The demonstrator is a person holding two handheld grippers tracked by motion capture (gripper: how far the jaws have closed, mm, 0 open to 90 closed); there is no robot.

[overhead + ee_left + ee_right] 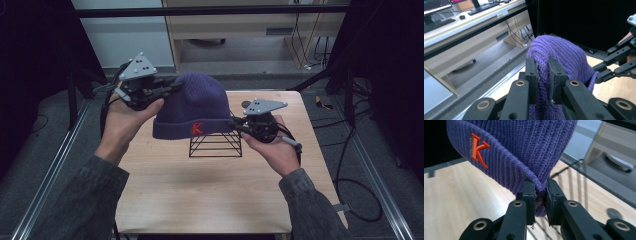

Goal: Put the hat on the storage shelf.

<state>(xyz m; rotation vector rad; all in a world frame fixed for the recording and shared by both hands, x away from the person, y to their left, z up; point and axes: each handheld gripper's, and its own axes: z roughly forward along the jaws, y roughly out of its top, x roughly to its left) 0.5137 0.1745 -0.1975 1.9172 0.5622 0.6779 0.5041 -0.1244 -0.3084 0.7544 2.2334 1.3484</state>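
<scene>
Purple beanie [195, 107] with an orange "K" [197, 128] hangs pinched between left gripper [172, 89] and right gripper [235, 125].

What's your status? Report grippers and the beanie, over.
Left gripper shut on purple beanie, upper side. Right gripper shut on its cuff edge. Beanie held over black wire stand on wooden table. Nothing in the way.

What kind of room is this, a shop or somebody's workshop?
Most likely a lab or recording workspace, not a shop: a small wooden table sits inside a metal frame with dark curtains, loose cables trail over the floor, and a desk with a keyboard stands beyond.
</scene>
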